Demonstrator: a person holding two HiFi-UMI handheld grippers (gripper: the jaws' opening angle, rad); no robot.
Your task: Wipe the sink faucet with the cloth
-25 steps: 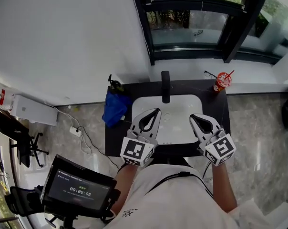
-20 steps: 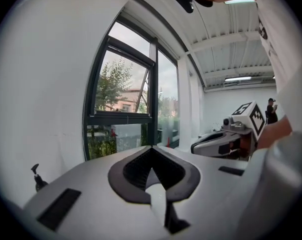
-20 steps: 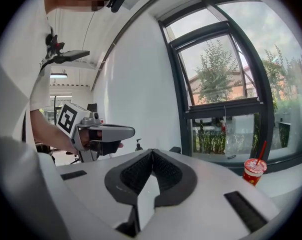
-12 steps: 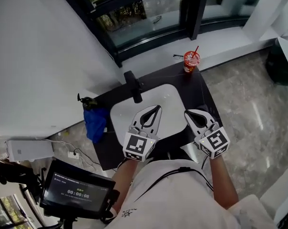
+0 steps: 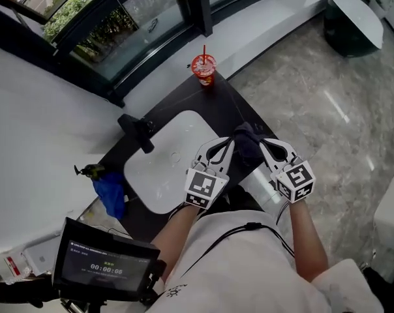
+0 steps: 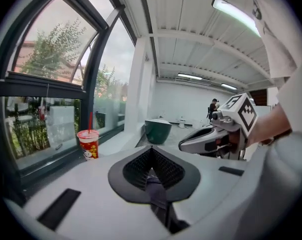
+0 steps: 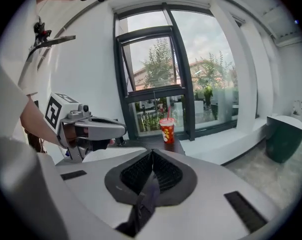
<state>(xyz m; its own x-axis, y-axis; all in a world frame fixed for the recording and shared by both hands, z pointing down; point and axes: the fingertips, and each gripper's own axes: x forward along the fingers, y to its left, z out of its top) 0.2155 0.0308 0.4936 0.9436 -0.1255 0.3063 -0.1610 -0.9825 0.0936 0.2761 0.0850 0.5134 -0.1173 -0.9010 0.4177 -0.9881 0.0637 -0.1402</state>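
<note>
From above, the black faucet [image 5: 137, 131] stands at the back rim of the white sink [image 5: 159, 168], which is set in a dark surface [image 5: 226, 109]. To the right of the faucet and closer to the person, the left hand-held gripper [image 5: 228, 142] and the right hand-held gripper [image 5: 263, 142] point toward each other. A dark cloth [image 5: 246, 142] is bunched between their tips, well apart from the faucet. A red cup [image 5: 203, 68] with a straw stands to the right of the faucet at the far corner of the surface. On the other side of the faucet, a blue cloth [image 5: 109, 195] lies at the left end.

In the left gripper view, the jaws of the left hand-held gripper [image 6: 152, 149] are pressed together, with a strip of the dark cloth [image 6: 157, 191] pinched between them. The right hand-held gripper [image 6: 211, 140] is just beside it, and the red cup [image 6: 88, 143] stands by the window.

In the right gripper view, the right hand-held gripper [image 7: 152, 152] is also closed tight on a fold of the dark cloth [image 7: 146, 199]. The left hand-held gripper [image 7: 93, 130] is near, on the left, with the red cup [image 7: 167, 130] behind it.
</note>
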